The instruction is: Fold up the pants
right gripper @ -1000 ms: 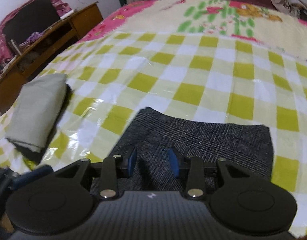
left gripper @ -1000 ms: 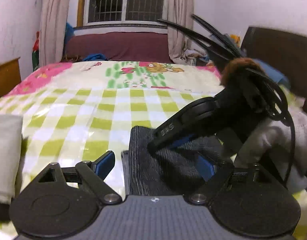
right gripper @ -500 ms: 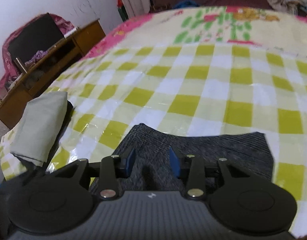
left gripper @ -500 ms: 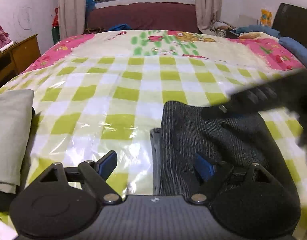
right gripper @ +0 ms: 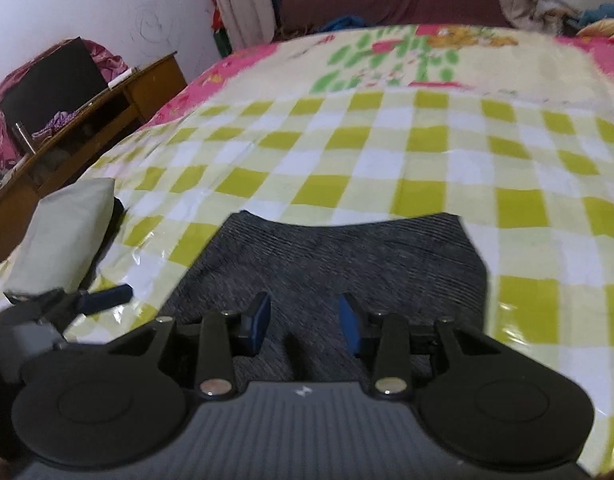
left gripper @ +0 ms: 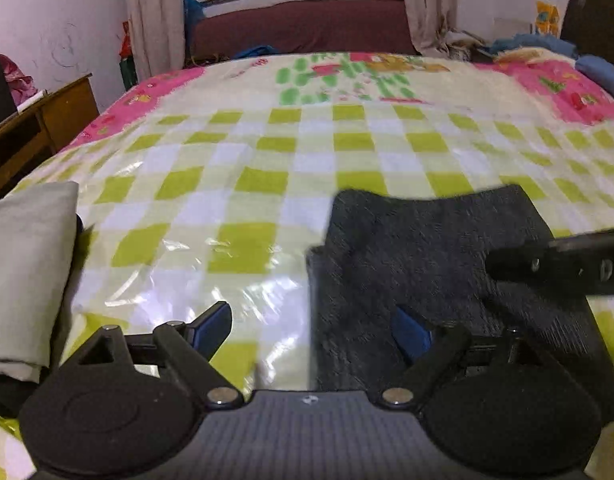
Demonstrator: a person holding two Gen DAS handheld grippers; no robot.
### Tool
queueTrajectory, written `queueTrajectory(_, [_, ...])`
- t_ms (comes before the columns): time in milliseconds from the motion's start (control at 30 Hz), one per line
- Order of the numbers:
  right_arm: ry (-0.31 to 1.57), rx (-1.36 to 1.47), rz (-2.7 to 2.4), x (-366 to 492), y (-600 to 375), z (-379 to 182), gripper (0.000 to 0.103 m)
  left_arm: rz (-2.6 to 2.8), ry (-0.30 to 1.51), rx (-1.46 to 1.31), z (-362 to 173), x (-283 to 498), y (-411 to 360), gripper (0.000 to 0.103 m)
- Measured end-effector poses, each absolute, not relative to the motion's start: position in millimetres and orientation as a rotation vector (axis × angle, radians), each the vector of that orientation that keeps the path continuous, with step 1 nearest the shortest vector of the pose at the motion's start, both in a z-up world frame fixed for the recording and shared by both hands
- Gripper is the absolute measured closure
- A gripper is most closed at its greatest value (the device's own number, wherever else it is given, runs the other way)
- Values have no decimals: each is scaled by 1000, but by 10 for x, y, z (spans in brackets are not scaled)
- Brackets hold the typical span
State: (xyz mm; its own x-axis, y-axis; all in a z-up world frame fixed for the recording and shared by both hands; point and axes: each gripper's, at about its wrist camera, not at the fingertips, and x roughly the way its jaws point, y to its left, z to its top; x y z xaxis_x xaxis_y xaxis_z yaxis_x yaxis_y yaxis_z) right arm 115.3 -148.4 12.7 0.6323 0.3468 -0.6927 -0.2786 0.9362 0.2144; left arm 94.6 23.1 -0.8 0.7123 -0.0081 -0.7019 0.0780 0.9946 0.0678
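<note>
Folded dark grey pants (right gripper: 339,256) lie on checked bedsheet (right gripper: 387,152). Left gripper (left gripper: 313,330) wide open at their left edge; right gripper (right gripper: 303,322) part-open above them, gripping nothing.

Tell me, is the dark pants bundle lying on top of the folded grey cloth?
No, the dark pants lie on the checkered sheet, apart from the folded grey cloth at the left edge.

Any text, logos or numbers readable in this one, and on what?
"DA": pale letters on the right gripper's black body, cut off at the frame edge and blurred, so uncertain.
Small white emblem on the left gripper's grey housing: a mark, no letters.
Pink lettering on the bedsheet: too blurred.
</note>
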Motion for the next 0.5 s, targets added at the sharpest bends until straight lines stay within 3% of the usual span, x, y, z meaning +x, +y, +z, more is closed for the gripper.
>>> queueTrajectory(100, [900,98,350,1175,-1510,-131,63,-66,812,131,-141,936,136,2])
queueTrajectory(500, [876,141,353,998,-1618,-144,61,-48,792,141,-157,836,93,1])
